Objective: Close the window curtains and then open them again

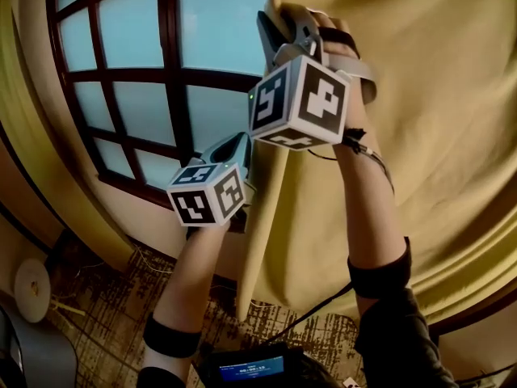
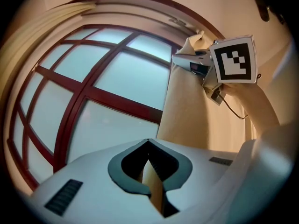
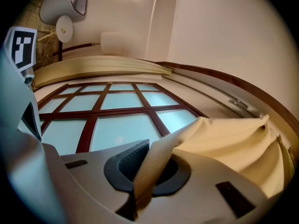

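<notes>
Left claw [image 2: 150, 169], right claw [image 3: 145, 171] both clamped on curtain [image 1: 436, 136] edge; window [image 1: 137, 63] mostly bare; closing apparently unfinished, reopening yet to come.

Free rm left, in front of window [image 1: 129, 71]; curtain [image 1: 436, 136] blocks right (second curtain [image 1: 20, 120] far left).

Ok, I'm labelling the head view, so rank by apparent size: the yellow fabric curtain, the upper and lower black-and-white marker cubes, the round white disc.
Largest first:
yellow fabric curtain
upper marker cube
lower marker cube, though nearness may explain that gap
round white disc
</notes>
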The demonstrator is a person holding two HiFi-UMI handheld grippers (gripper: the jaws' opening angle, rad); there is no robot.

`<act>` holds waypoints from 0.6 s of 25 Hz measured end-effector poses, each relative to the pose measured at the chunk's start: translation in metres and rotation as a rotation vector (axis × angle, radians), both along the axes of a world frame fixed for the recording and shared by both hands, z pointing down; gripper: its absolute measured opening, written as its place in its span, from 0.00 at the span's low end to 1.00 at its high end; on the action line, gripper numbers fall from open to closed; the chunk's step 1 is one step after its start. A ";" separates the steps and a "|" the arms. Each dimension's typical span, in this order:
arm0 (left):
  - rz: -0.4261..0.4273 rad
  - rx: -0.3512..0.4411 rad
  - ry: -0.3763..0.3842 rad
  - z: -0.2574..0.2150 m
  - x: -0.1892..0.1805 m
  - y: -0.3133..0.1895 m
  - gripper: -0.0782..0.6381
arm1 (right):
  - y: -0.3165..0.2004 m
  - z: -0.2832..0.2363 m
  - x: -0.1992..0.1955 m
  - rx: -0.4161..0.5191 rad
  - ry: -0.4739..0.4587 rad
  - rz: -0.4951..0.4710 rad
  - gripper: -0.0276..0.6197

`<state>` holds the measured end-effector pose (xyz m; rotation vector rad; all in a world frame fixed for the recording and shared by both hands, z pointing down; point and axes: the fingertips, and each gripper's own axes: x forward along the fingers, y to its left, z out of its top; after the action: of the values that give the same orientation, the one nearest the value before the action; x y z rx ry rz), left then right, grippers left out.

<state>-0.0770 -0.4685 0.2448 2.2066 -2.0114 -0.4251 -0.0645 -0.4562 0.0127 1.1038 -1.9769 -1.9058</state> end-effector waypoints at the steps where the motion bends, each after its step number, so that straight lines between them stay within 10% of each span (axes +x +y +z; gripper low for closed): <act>1: -0.005 0.001 0.001 -0.001 -0.010 0.000 0.12 | 0.000 -0.001 -0.011 0.001 0.002 -0.006 0.08; 15: -0.074 -0.014 0.054 0.008 -0.162 0.026 0.12 | 0.025 0.007 -0.178 0.004 0.059 -0.076 0.09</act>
<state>-0.2391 -0.4430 0.2526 2.0947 -2.0670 -0.4713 -0.2430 -0.4316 0.0201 0.9750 -2.0118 -1.9566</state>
